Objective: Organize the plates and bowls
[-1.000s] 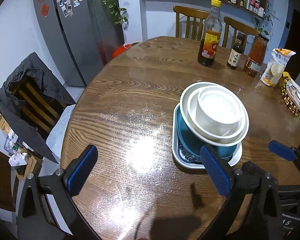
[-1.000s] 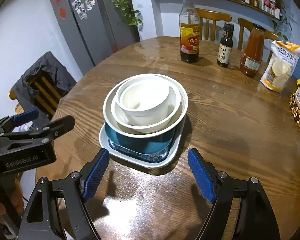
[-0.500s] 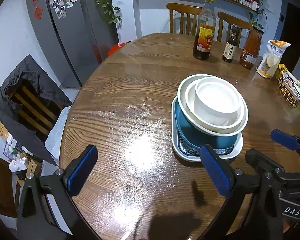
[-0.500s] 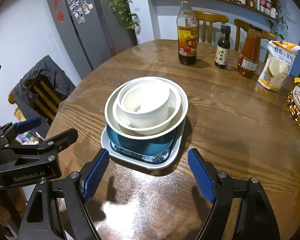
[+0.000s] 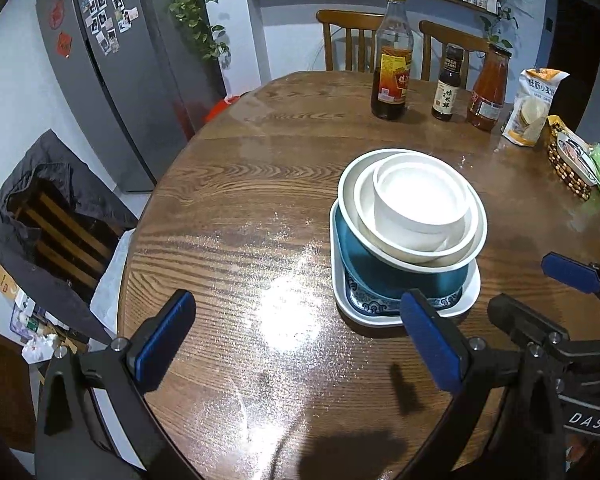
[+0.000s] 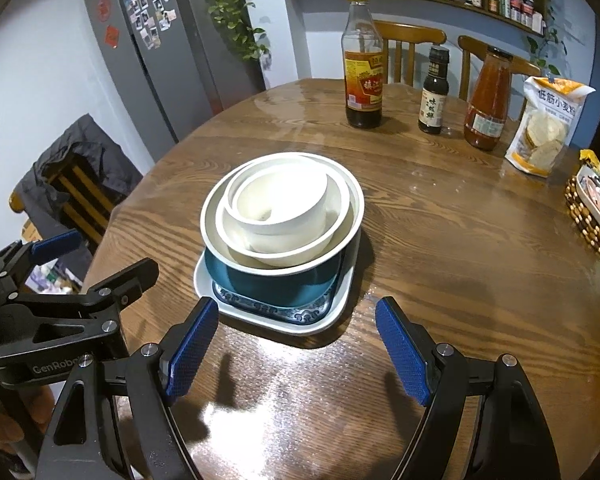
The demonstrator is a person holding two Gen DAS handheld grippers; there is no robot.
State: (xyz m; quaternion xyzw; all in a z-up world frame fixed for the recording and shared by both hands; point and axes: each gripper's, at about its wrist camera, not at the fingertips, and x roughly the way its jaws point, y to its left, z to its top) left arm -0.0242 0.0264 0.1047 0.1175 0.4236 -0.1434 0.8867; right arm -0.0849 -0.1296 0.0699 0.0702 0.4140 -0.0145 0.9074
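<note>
Stack: three white bowls (image 6: 278,210) are nesting inside a teal bowl (image 6: 276,280), all sitting on a white square plate (image 6: 336,312) near the middle of the round wooden table (image 6: 460,240).
Right gripper (image 6: 296,350): jaws are standing wide with nothing between them; the stack is lying straight ahead, just beyond the fingertips.
Left gripper (image 5: 296,344): jaws are also gaping wide and holding nothing; the stack is lying ahead and off to its right, past the right finger (image 5: 428,344).
Nearer hand: the right one, judging by alignment.
Surroundings: bottles (image 6: 364,60) are standing well apart at the far edge.
</note>
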